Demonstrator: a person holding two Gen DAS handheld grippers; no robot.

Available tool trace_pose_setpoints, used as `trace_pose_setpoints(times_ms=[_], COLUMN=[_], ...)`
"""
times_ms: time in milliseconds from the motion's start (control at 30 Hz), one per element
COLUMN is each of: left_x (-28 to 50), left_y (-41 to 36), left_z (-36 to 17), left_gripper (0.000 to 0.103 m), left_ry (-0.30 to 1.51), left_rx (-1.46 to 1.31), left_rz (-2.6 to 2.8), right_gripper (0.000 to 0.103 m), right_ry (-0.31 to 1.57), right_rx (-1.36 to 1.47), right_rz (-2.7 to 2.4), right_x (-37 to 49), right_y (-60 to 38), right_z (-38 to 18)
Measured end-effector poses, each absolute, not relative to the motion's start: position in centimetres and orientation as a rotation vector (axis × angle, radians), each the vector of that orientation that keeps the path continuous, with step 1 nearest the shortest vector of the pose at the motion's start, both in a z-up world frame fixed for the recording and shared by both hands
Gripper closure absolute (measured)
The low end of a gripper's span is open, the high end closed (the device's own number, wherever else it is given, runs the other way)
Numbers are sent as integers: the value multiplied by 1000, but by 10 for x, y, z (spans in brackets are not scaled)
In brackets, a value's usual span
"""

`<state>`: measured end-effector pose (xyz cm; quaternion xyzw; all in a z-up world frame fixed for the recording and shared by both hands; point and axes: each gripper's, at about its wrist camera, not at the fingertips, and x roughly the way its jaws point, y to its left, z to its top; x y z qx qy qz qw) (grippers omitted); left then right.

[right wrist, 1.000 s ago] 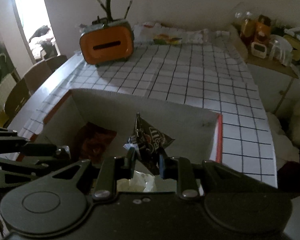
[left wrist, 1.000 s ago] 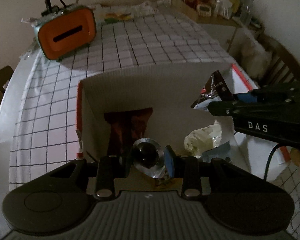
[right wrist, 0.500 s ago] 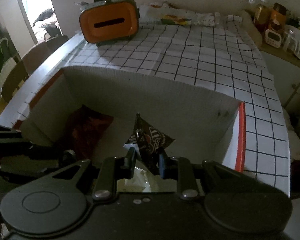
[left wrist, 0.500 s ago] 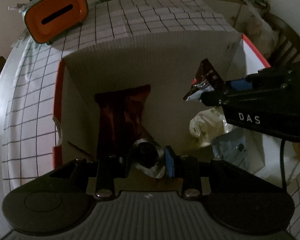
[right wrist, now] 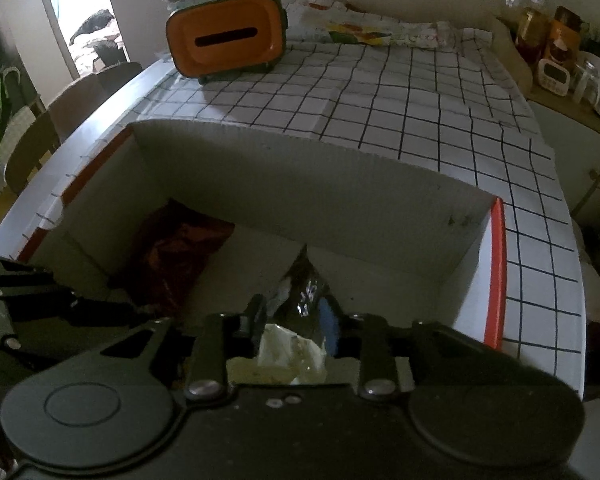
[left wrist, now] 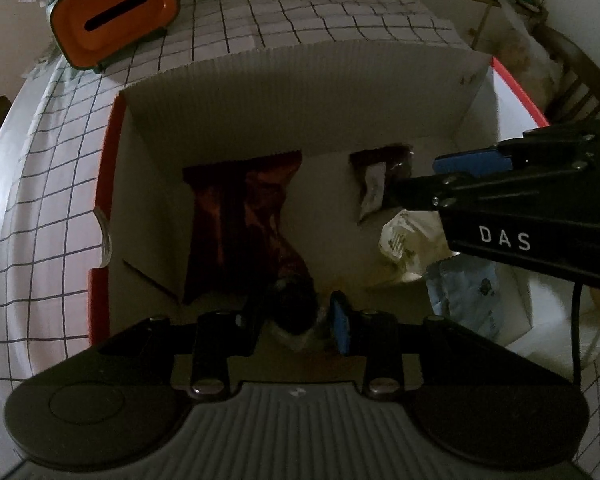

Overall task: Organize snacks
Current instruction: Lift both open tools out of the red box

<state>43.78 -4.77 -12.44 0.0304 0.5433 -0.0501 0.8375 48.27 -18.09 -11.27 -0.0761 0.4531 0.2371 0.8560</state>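
Observation:
A white cardboard box [left wrist: 300, 92] with red edges stands on the checked tablecloth. Inside lie a dark red snack bag [left wrist: 240, 220] at the left, a pale crinkled bag [left wrist: 408, 240] and a light blue packet [left wrist: 464, 300] at the right. My left gripper [left wrist: 296, 316] is low in the box, shut on a small dark silver-foil packet [left wrist: 292, 312]. My right gripper [right wrist: 292, 316], seen from the left wrist view [left wrist: 416, 184], is inside the box with its jaws parted around a dark chocolate packet [left wrist: 380, 176] that rests near the box floor [right wrist: 300, 288].
An orange tissue box [right wrist: 226, 38] stands at the far end of the table. A folded patterned cloth [right wrist: 360, 28] lies behind it. Jars and a timer [right wrist: 552, 72] sit on a side shelf at the right. Chairs [right wrist: 32, 148] stand at the table's left.
Both grippers have dropped deeper into the box. The right gripper's jaws have parted and the dark packet has sunk from upright between them to near the floor.

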Motion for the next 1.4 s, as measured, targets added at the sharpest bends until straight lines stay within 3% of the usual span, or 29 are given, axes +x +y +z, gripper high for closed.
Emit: trace_pose_setpoints(times_ms=[233, 567, 833, 1400], left_x=[428, 406, 378, 307], left_y=[-48, -43, -33, -15], left_z=[-109, -75, -44, -2], left_gripper=[57, 48, 40, 24], left_ry=[1096, 1002, 925, 793], left_rx=[54, 38, 22, 1], left_rz=[-115, -138, -165, -258], right_gripper=[57, 48, 31, 13], right_ry=[914, 849, 781, 681], right_rx=[-137, -106, -82, -53], right_rz=[496, 500, 489, 460], right_x=[473, 446, 411, 330], right_y=[-185, -192, -193, -187], right_z=[-96, -60, -25, 13])
